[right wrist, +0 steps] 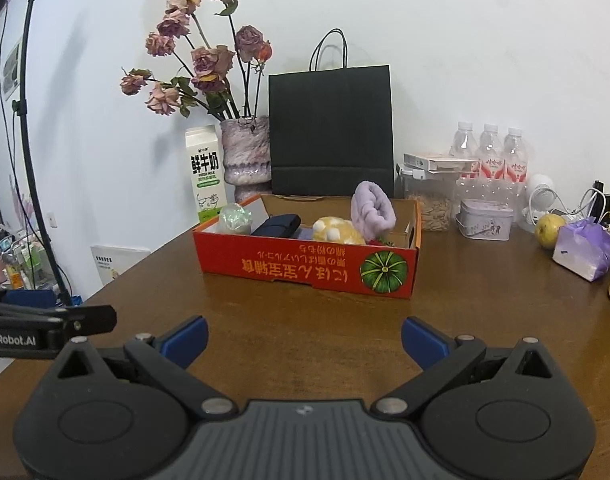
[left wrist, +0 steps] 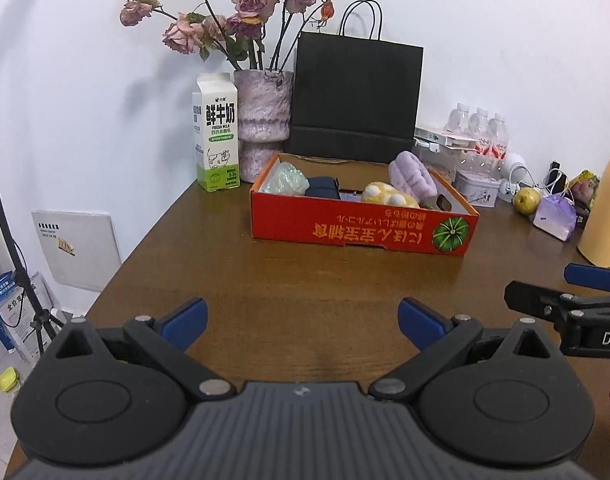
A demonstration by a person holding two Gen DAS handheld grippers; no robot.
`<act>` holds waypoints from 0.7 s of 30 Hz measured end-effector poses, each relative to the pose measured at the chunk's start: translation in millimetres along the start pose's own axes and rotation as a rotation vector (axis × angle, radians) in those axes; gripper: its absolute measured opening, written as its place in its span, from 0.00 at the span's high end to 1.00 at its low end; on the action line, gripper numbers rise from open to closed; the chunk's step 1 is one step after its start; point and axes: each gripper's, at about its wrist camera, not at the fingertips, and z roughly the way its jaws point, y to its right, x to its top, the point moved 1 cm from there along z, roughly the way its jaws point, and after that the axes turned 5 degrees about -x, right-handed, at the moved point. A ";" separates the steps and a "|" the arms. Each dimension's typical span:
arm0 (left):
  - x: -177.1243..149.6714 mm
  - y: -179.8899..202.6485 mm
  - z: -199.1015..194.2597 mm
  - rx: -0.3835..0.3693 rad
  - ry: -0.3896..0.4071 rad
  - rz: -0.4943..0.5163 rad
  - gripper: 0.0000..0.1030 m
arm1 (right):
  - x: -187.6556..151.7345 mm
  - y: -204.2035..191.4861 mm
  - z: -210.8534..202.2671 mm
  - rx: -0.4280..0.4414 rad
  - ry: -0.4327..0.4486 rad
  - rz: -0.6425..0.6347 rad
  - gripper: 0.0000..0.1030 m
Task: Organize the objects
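The red box point(left wrist: 361, 224) wall hides its contents' lower parts (partly).

left hand-held gripper point(left wrist: 303, 322): spread wide, empty | right hand-held gripper point(right wrist: 305, 342): same

Far ahead and left of the gripper, a milk carton point(left wrist: 216, 132) stands touching a vase of dried roses point(left wrist: 263, 120), with a black paper bag point(left wrist: 355, 96) just beside the vase. Ahead to the right: three water bottles point(right wrist: 491, 152), a metal tin point(right wrist: 485, 219), a yellow pear point(right wrist: 548, 230).
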 end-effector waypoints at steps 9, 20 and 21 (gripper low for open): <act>-1.3 3.2 -8.5 -0.001 0.011 0.001 0.00 | 0.0 -0.7 -12.3 0.001 0.008 -0.002 0.00; -0.6 3.6 -9.7 -0.005 0.010 0.003 0.00 | 0.2 -0.5 -13.1 0.001 0.008 -0.001 0.00; -0.4 3.7 -9.8 -0.006 0.009 0.004 0.00 | 0.3 -0.5 -13.1 0.001 0.008 -0.001 0.00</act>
